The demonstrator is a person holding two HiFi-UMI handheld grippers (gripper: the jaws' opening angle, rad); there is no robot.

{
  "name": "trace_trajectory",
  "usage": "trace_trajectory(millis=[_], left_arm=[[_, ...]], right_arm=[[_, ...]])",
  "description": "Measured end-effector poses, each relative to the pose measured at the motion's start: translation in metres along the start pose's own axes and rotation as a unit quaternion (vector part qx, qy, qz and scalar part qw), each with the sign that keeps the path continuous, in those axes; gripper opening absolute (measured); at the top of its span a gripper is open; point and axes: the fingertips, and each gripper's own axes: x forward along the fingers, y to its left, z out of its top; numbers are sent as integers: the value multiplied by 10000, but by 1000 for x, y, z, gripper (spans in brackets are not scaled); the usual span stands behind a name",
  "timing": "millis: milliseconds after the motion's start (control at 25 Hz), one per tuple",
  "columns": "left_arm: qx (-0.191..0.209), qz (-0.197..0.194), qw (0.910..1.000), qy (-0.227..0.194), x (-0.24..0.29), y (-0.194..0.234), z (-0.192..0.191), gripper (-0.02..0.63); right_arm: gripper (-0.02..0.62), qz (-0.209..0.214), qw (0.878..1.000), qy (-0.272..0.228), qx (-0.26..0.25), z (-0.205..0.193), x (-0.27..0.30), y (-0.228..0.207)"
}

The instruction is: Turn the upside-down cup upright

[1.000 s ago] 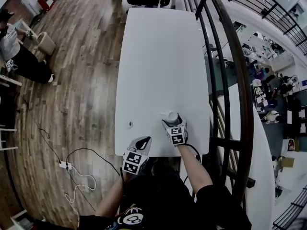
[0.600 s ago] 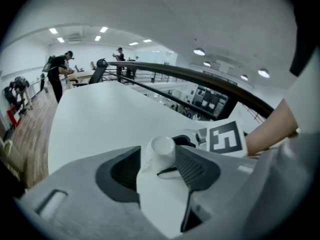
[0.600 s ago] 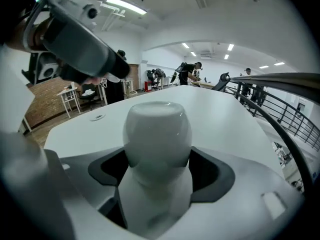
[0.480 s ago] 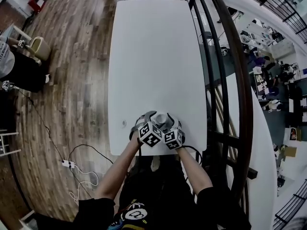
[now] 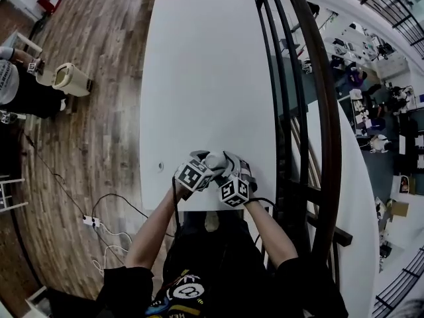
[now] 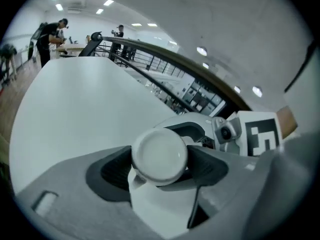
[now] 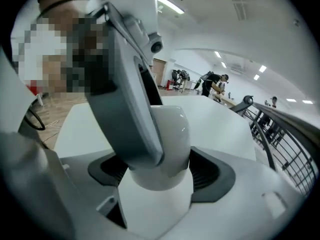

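2 grippers meet at the cup (image 5: 213, 159), by the near edge of the table (image 5: 205, 65). Your right gripper (image 7: 160, 171) clamps the cup's sides between its pads. Your left gripper (image 6: 159, 170) has just been opening its jaws; they stand wide, with the cup's base between them, facing its camera. A railing (image 5: 318, 111) runs along the table's right side.

White table (image 5: 205, 78) stands between wooden floor (image 5: 99, 124) and dark railing (image 5: 319, 111).

Long white table (image 5: 205, 58), wood plank floor (image 5: 99, 131), dark curved railing (image 5: 329, 111), ceiling strip lights (image 7: 170, 5)
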Motion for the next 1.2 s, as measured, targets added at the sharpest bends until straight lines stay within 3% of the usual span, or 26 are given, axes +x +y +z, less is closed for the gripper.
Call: trace_trajectory(millis=[80, 120, 240, 320, 400, 440, 480, 520, 600, 640, 680, 720, 760, 800, 840, 880, 960, 1040, 1120, 1200], left_arm=[[-608, -576, 9945, -632, -22, -13, 15, 359], [-941, -878, 9870, -959, -34, -19, 21, 359], [-1855, -1714, 9481, -1933, -68, -35, 42, 357], [-2117, -2046, 9237, -2452, -89, -42, 56, 357], [-2219, -2217, 9054, -2860, -106, -45, 70, 357], [-2264, -2288, 8963, -3049, -113, -46, 77, 357], [-2297, -2354, 8876, -3226, -121, -47, 83, 357], [-2309, -2411, 8798, -3383, -128, -49, 87, 357], [-2240, -2504, 8696, -3617, -142, -57, 93, 357], [-2143, -2540, 8681, -3688, -148, -61, 94, 357], [-2009, -2558, 8691, -3726, -152, -65, 95, 357], [-1857, -2546, 8726, -3732, -153, -68, 94, 357], [-1707, -2493, 8781, -3710, -153, -68, 92, 357], [-1557, -2390, 8859, -3657, -152, -67, 90, 358], [-1404, -2224, 8965, -3566, -150, -64, 86, 357], [-1268, -1989, 9090, -3435, -147, -58, 80, 358], [-1198, -1408, 9301, -3174, -141, -42, 63, 341], [-1495, -1018, 9317, -3151, -141, -23, 44, 294], [-1907, -819, 9229, -3242, -141, -8, 28, 231], [-2164, -564, 9204, -3208, -138, 6, 12, 196]], right_arm=[[383, 307, 9990, -133, -299, 17, -24, -2], [383, 508, 9976, -244, -391, 27, -38, -1], [383, 1094, 9908, -720, -340, 58, -82, -6], [382, 1373, 9837, -1153, 120, 79, -107, -17], [380, 1619, 9647, -1749, 1124, 99, -131, -39], [377, 1803, 9452, -2051, 1790, 108, -143, -52], [364, 2101, 9154, -2320, 2531, 114, -155, -61], [314, 2533, 8734, -2550, 3286, 119, -166, -66], [254, 3434, 7685, -2930, 4536, 129, -183, -69], [229, 3688, 7240, -3092, 4942, 134, -186, -70], [186, 3822, 6913, -3236, 5209, 140, -186, -72], [119, 3907, 6676, -3366, 5370, 145, -185, -73], [102, 3980, 6501, -3469, 5465, 150, -184, -74], [81, 4024, 6405, -3520, 5513, 152, -181, -73], [67, 4013, 6420, -3508, 5511, 153, -177, -72], [58, 3948, 6542, -3436, 5459, 153, -173, -69], [38, 3660, 7031, -3118, 5239, 148, -158, -62], [31, 3250, 7622, -2652, 4931, 134, -136, -56], [28, 2956, 8071, -2277, 4576, 123, -112, -53], [23, 2551, 8584, -1853, 4046, 111, -80, -52]])
